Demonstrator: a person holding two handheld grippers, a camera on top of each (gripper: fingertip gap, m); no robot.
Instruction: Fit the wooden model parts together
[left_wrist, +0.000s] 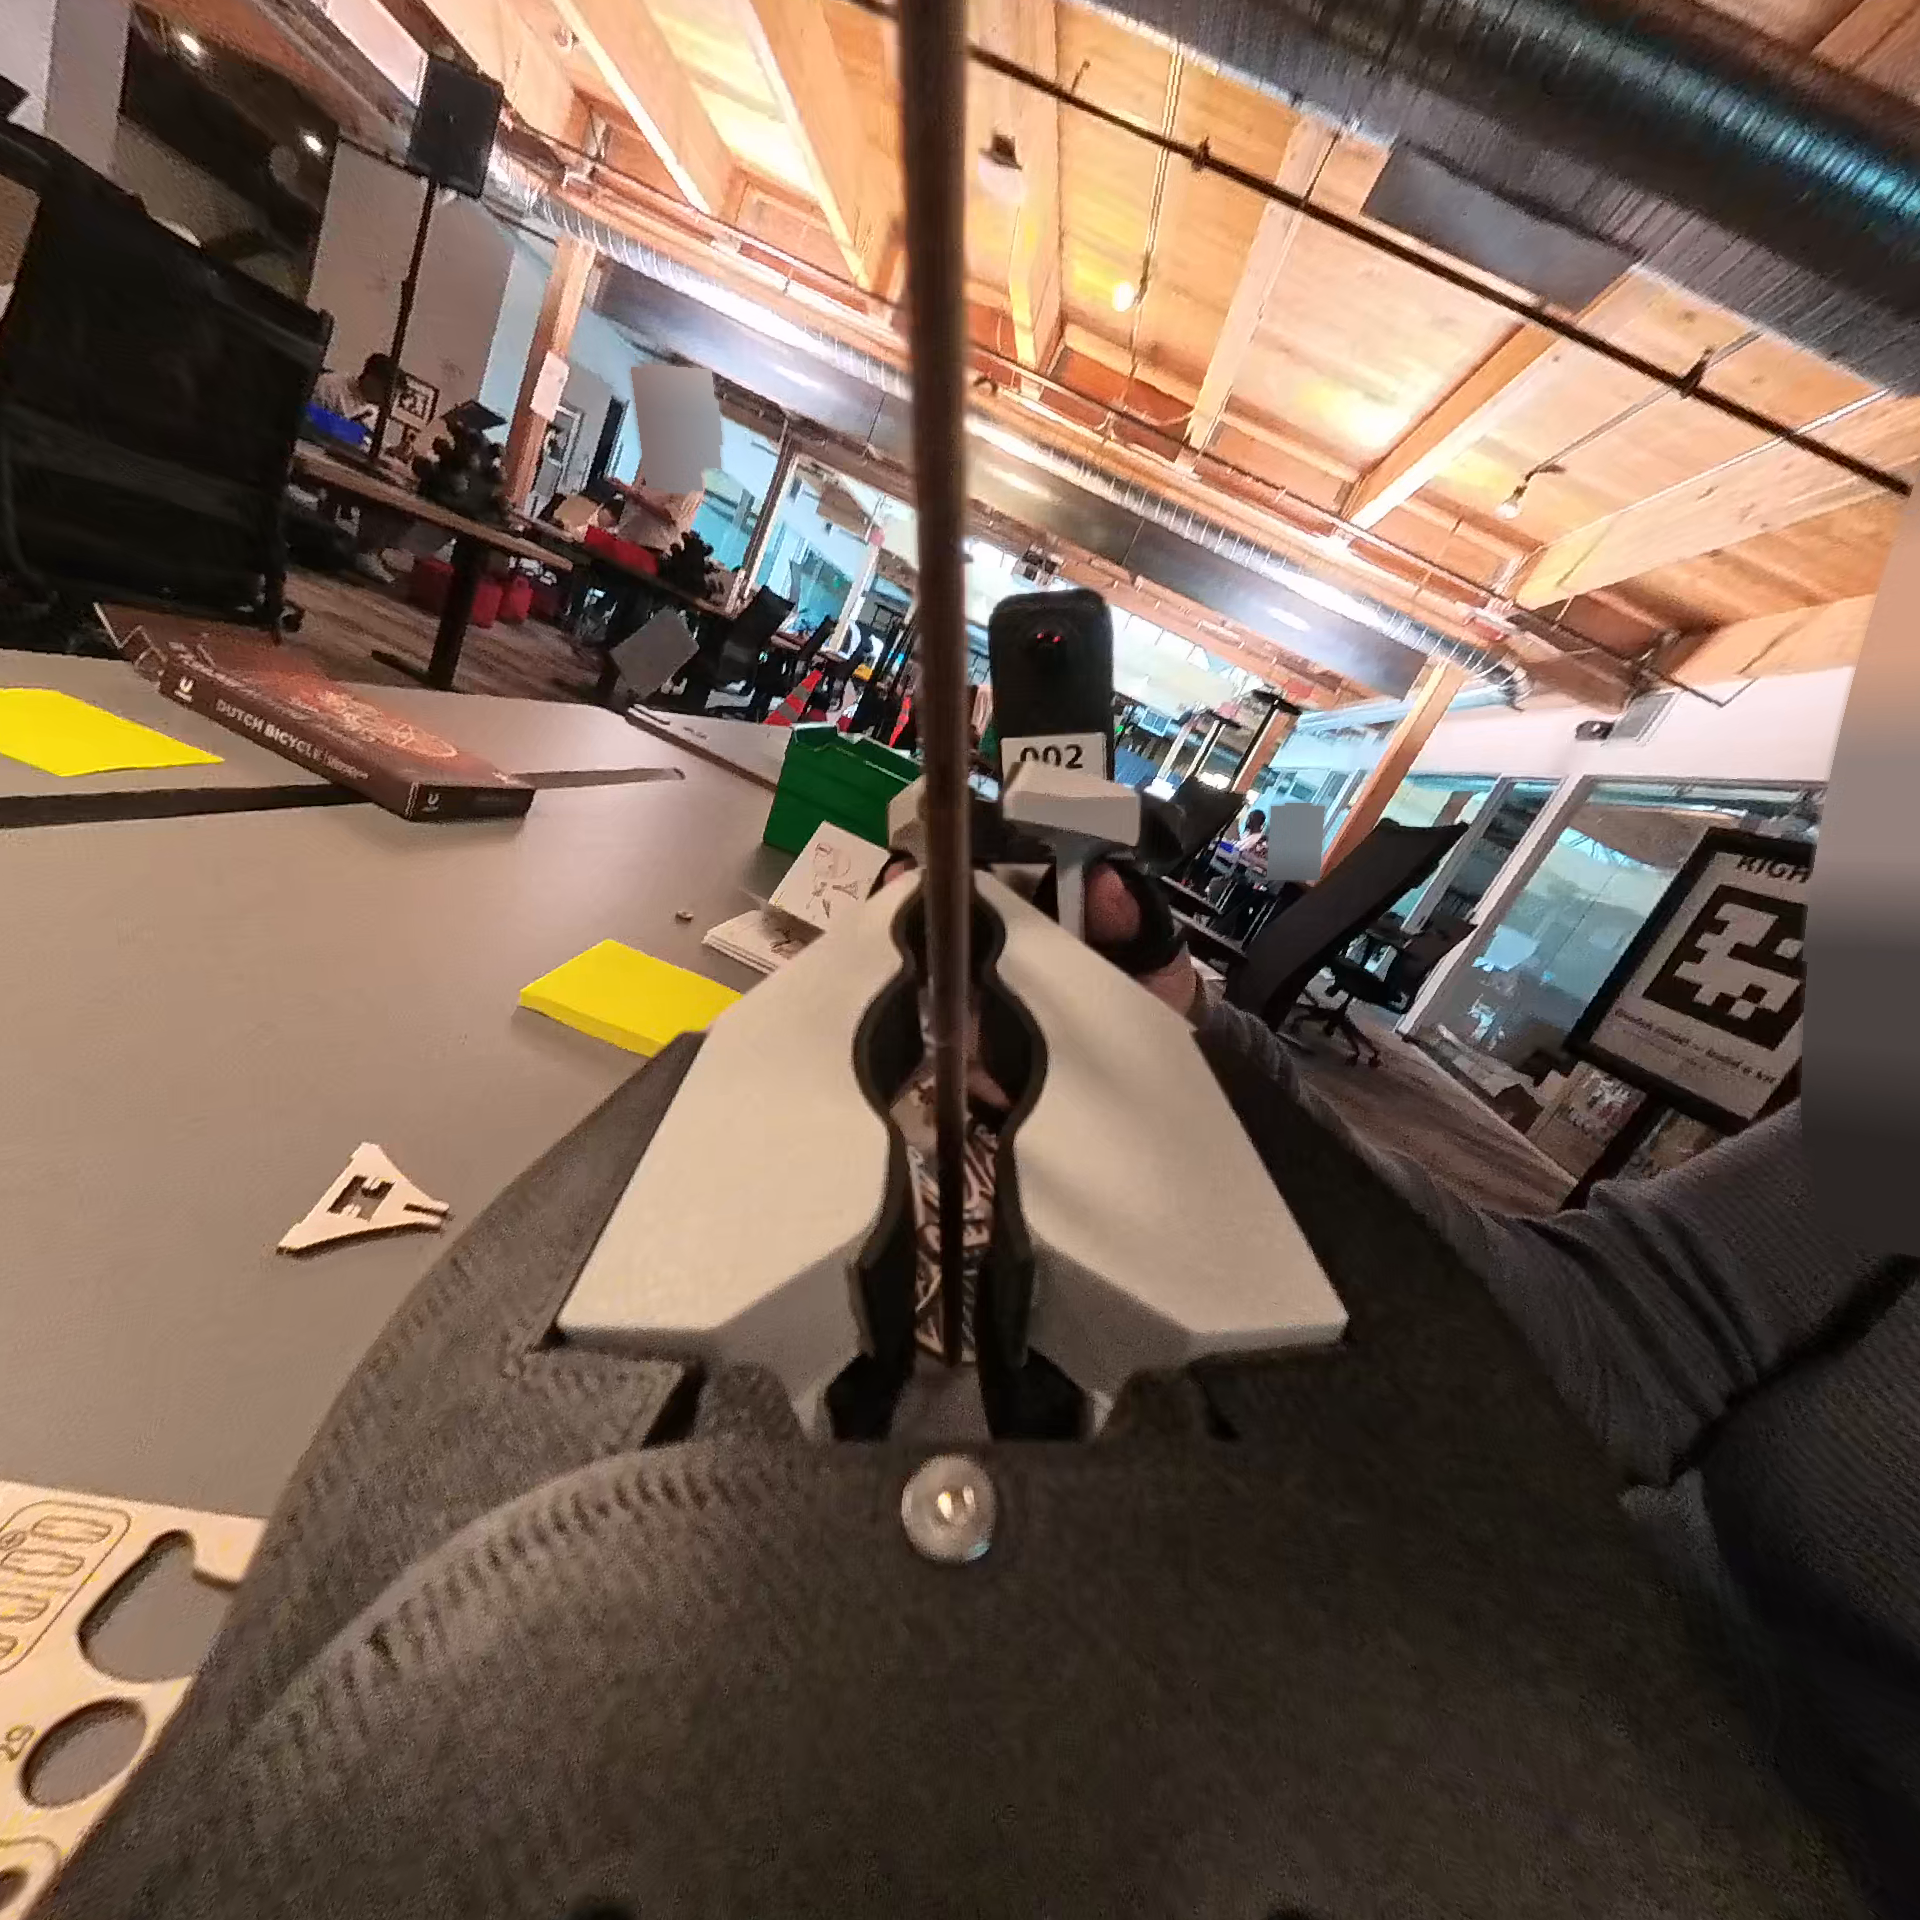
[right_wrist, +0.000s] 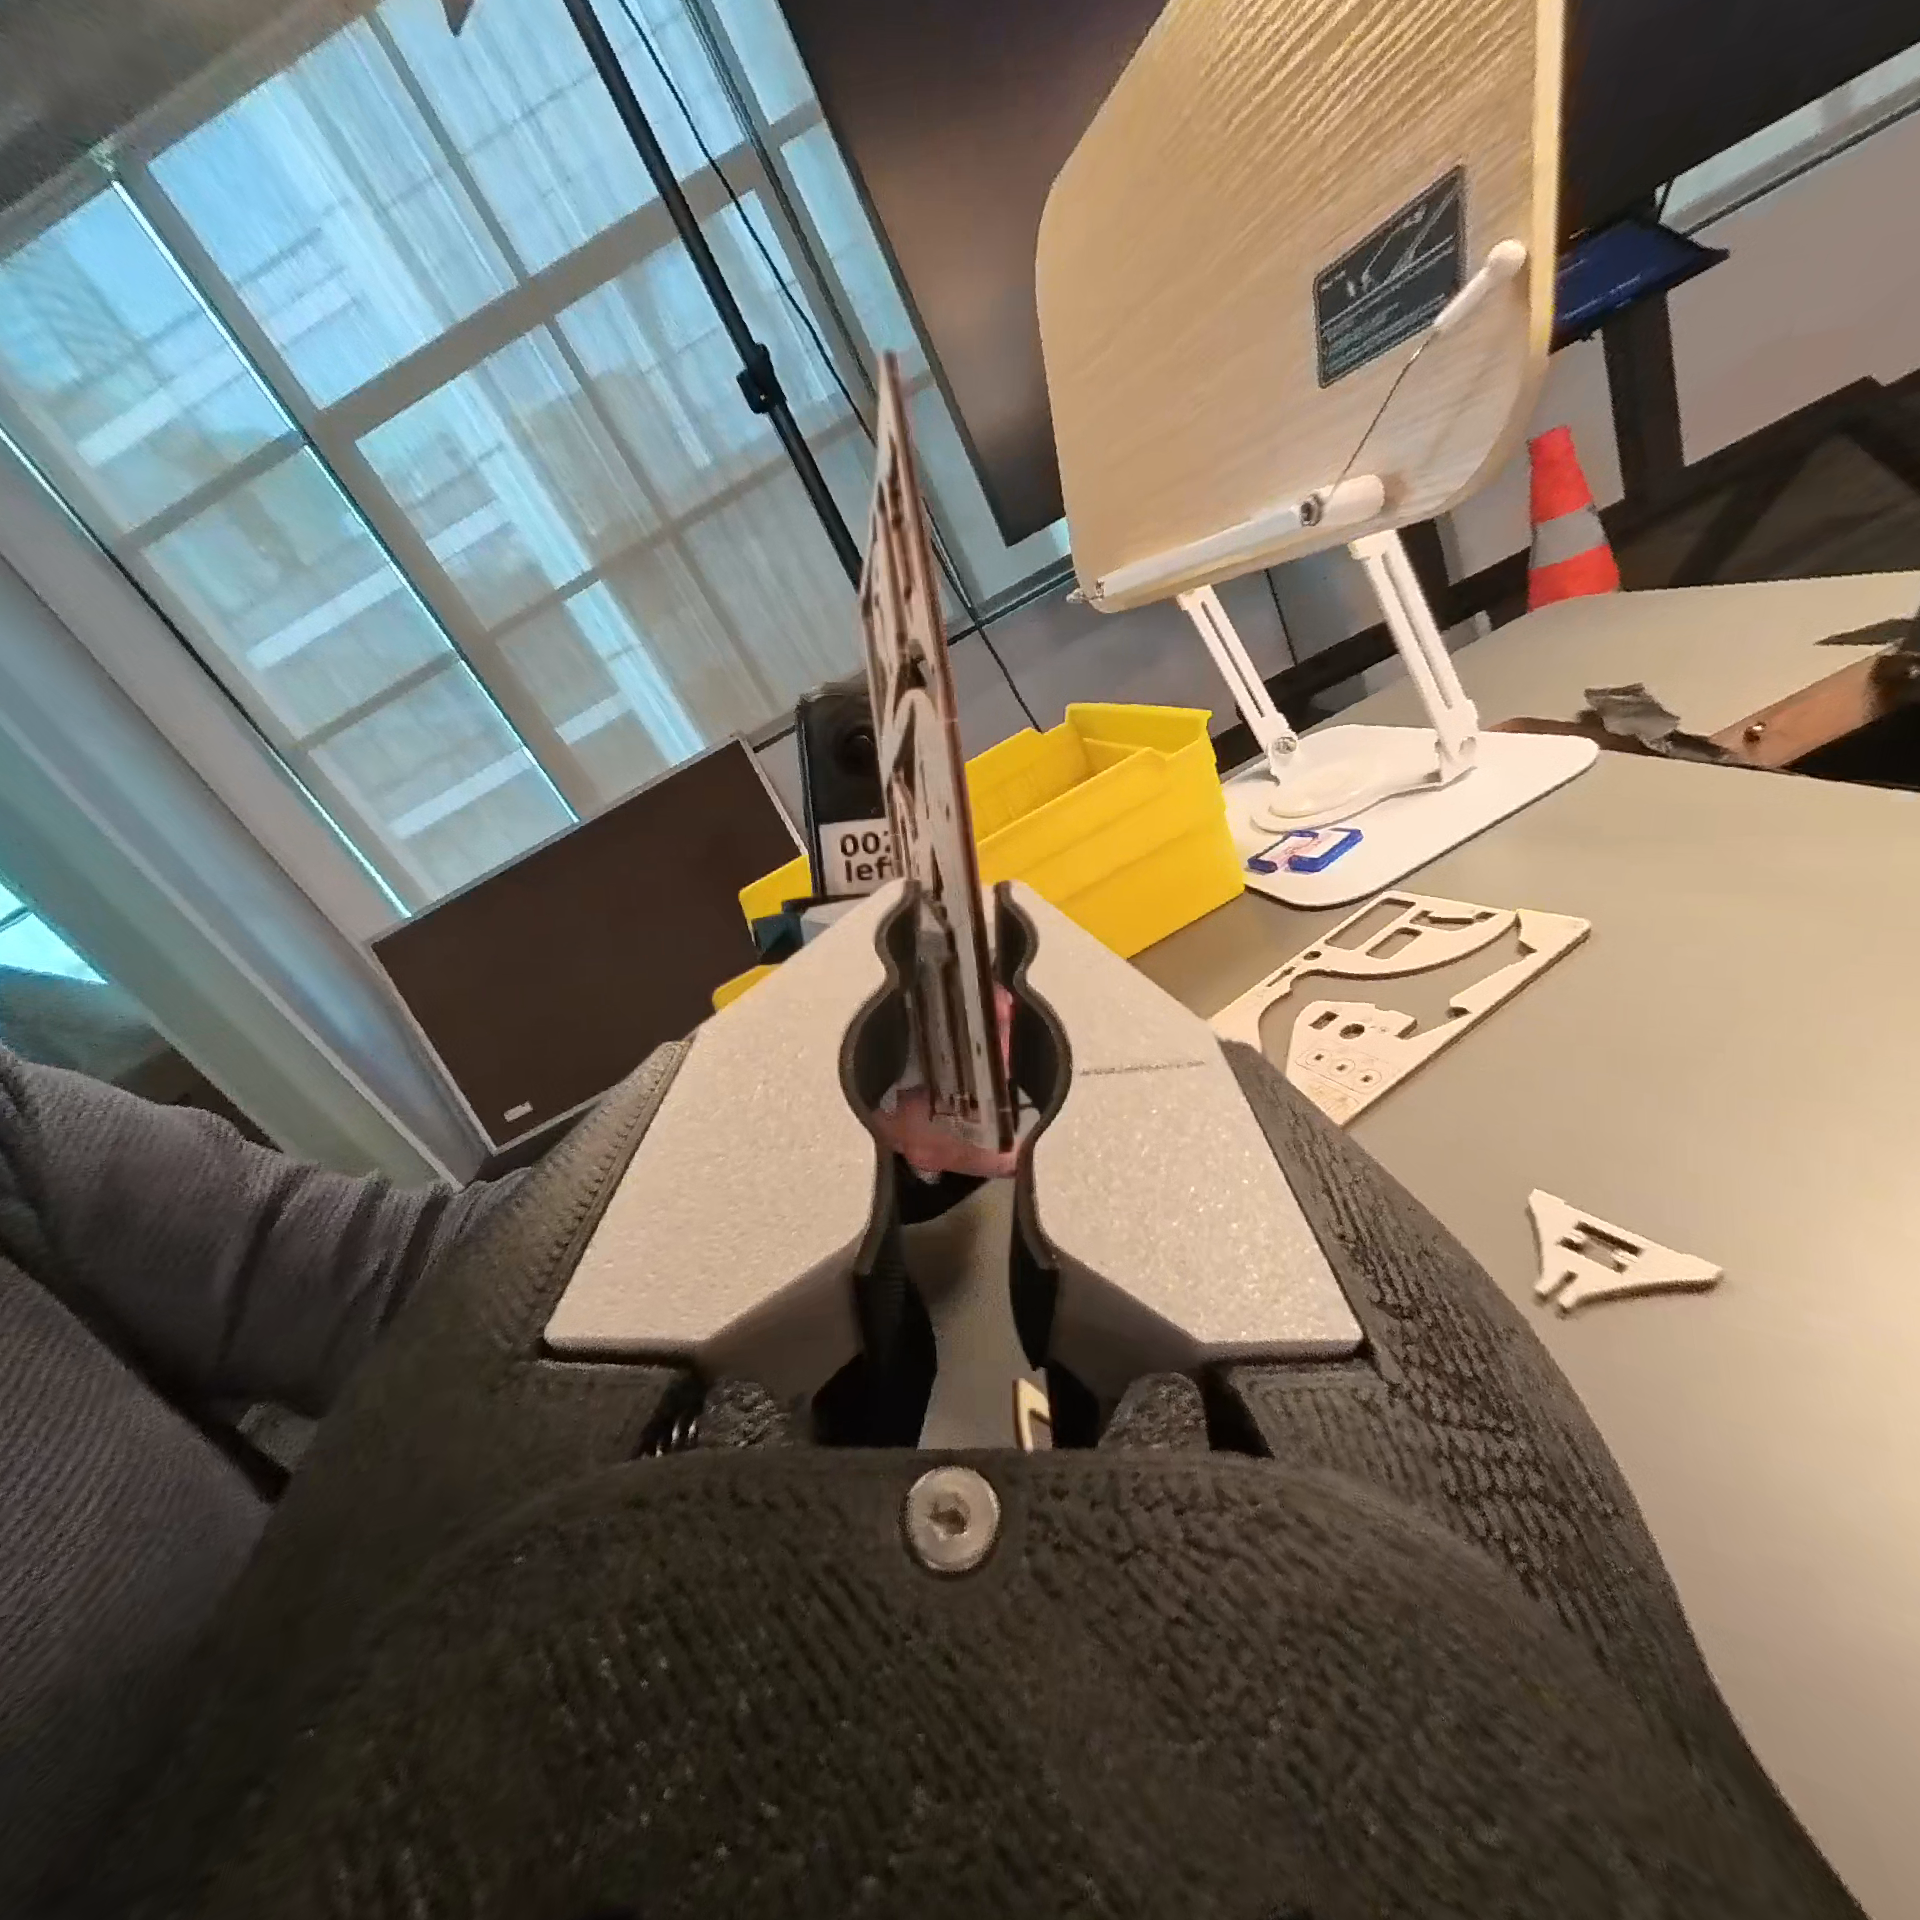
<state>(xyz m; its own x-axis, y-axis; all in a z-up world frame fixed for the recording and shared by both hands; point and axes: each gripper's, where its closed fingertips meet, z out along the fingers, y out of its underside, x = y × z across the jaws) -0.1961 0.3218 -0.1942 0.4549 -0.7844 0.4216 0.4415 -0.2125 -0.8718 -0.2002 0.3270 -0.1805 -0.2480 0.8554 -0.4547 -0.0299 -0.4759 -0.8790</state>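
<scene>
My left gripper (left_wrist: 940, 914) is shut on a thin wooden parts sheet (left_wrist: 935, 520), which stands upright and shows edge-on. In the right wrist view the same sheet (right_wrist: 914, 675) stands at a slant between the narrowly parted jaws of my right gripper (right_wrist: 954, 914); whether they clamp it does not show. The right gripper also shows beyond the sheet in the left wrist view (left_wrist: 987, 826). A loose triangular wooden part (left_wrist: 364, 1210) lies on the grey table (right_wrist: 1662, 1091), also in the right wrist view (right_wrist: 1616, 1252). A punched-out wooden sheet (right_wrist: 1403, 997) lies flat, also at the left wrist view's corner (left_wrist: 73, 1621).
A dark kit box (left_wrist: 343, 738), yellow pads (left_wrist: 623, 992), a booklet (left_wrist: 800, 904) and a green bin (left_wrist: 831, 790) are on the table. A yellow bin (right_wrist: 1101, 821) and a book stand (right_wrist: 1299, 312) on a white base stand beyond the right gripper. My two grippers' fingertips are within a few centimetres of each other.
</scene>
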